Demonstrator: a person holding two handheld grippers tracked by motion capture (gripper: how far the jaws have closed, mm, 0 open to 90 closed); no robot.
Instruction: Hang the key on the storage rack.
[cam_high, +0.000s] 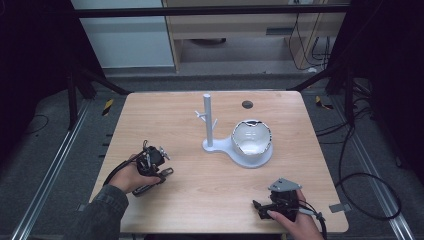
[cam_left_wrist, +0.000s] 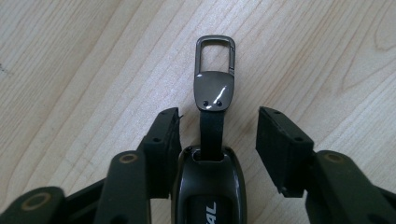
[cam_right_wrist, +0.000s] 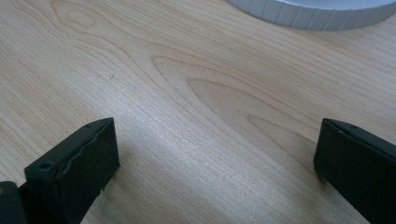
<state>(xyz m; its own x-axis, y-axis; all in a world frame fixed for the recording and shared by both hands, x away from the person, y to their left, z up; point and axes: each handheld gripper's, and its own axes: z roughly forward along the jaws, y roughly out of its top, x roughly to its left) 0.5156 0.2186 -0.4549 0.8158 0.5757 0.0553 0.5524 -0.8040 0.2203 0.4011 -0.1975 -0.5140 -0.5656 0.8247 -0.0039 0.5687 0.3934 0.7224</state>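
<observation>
A dark key fob (cam_left_wrist: 208, 186) with a black strap and a metal snap clip (cam_left_wrist: 214, 70) lies flat on the wooden table (cam_high: 200, 200). It sits between the jaws of my left gripper (cam_left_wrist: 219, 115), clip pointing away. The left pad (cam_left_wrist: 163, 140) is close against the fob's side, and the right pad (cam_left_wrist: 280, 144) stands clear of it, so this gripper is open around the fob. In the high view the left gripper (cam_high: 161, 171) rests at the table's left. My right gripper (cam_high: 257, 205) is open near the front right edge, with bare wood between its fingers (cam_right_wrist: 217, 135).
A white stand with a peg post (cam_high: 207, 122) and a round dish (cam_high: 251, 137) on its base sits right of the table's middle; the base rim (cam_right_wrist: 308, 16) lies ahead of the right gripper. A dark round hole (cam_high: 247, 104) marks the far edge.
</observation>
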